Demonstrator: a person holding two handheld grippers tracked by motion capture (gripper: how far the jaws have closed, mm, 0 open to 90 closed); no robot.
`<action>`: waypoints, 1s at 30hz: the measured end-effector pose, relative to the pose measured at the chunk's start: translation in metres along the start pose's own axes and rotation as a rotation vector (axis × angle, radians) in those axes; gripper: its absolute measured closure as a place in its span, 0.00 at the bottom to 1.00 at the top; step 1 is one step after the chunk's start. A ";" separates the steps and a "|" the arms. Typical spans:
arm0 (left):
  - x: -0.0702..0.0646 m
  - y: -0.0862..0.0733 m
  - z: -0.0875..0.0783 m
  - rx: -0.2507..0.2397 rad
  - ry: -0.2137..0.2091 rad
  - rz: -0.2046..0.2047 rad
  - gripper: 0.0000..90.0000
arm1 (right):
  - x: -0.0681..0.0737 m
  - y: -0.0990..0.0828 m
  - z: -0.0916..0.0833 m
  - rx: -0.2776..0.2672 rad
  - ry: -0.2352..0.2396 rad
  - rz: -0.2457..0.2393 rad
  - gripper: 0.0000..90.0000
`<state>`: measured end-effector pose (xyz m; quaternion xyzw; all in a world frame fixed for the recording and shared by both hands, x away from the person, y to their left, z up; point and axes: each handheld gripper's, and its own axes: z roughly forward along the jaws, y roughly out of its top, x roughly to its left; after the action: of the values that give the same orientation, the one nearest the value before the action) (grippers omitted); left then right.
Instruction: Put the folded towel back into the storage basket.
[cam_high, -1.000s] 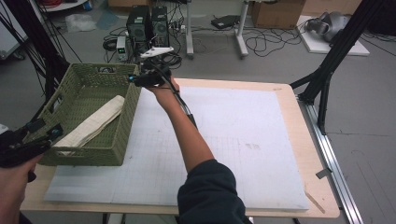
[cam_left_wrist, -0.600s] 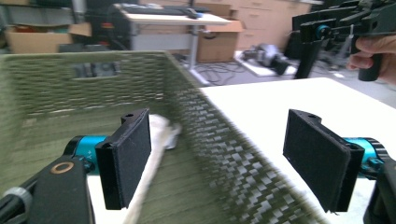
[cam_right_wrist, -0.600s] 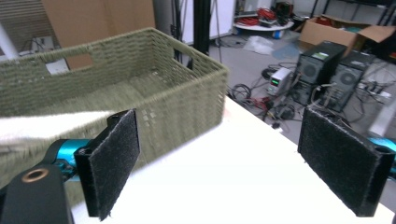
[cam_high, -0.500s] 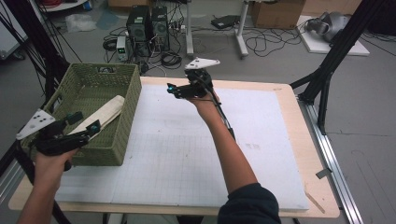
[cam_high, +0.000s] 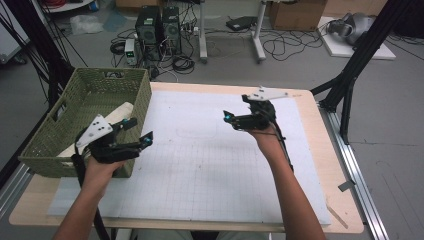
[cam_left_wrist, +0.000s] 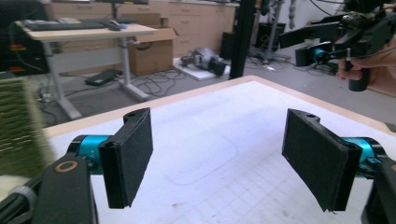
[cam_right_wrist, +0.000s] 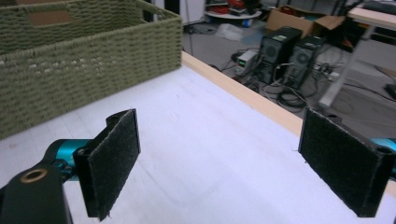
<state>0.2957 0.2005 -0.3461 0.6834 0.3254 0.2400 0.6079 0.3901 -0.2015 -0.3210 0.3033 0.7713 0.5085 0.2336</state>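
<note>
- High view: the left claw (cam_high: 141, 131) hangs over the near right corner of the green basket (cam_high: 85, 77), which sits on the left end of the tabletop (cam_high: 345, 210). Its jaws have just been opening and stand wide, with nothing between them.
- High view: a cream cloth (cam_high: 122, 110) lies inside the basket, propped against its right wall. The right claw (cam_high: 231, 121) is well apart from it, held above the white mat (cam_high: 210, 170) towards the far right. Its jaws too have just been opening, and they are wide and empty.
- Left claw view: both black pads frame bare mat, and the blurred basket wall (cam_left_wrist: 18, 126) sits at the left edge. The step looks like drawing the hands clear of the basket. To do it well, keep this claw high enough that its lower jaw and trailing cable clear the woven rim and do not drag the basket.
- Right claw view: wide pads over bare mat, with the basket (cam_right_wrist: 93, 60) beyond them at the left. Keep the jaws spread and the hands well apart, and settle over the open mat so that the cloth is not disturbed.
</note>
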 end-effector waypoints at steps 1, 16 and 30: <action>-0.004 -0.001 0.005 0.007 -0.015 0.002 0.28 | -0.002 -0.006 -0.008 -0.003 -0.006 0.010 0.13; -0.032 -0.025 0.049 0.060 -0.098 0.029 0.28 | -0.013 -0.087 -0.096 0.020 -0.143 0.092 0.12; -0.046 -0.056 0.060 0.108 -0.115 0.039 0.27 | -0.004 -0.130 -0.113 0.087 -0.200 0.114 0.12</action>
<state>0.2990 0.1287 -0.4074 0.7341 0.2891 0.1942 0.5830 0.2874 -0.3161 -0.3994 0.4058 0.7468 0.4542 0.2669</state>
